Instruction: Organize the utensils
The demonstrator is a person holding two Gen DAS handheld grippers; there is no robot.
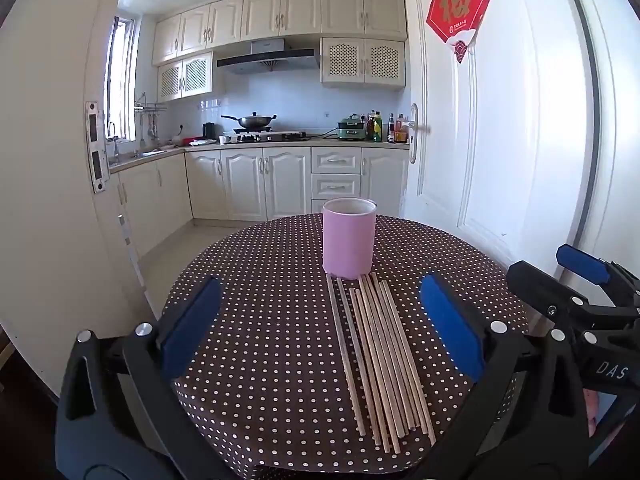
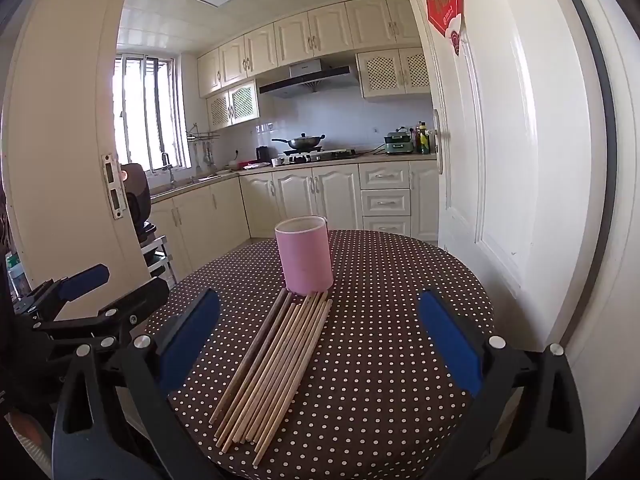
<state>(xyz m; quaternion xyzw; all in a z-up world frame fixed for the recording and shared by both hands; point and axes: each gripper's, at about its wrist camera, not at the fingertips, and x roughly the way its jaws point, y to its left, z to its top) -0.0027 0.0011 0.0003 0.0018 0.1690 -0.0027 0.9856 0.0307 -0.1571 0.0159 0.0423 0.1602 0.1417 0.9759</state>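
Chopsticks (image 1: 376,360) lie loose on the table (image 1: 260,340), untouched, just in front of the pink cup (image 1: 349,238)

Both the left hand-held gripper (image 1: 320,336) and the right hand-held gripper (image 2: 318,340) hover with jaws wide apart, holding nothing. The sticks look light, stiff and smooth, likely to roll or slip; a pinch across the middle of one or two should lift them level. The upright cup looks light enough to tip if nudged
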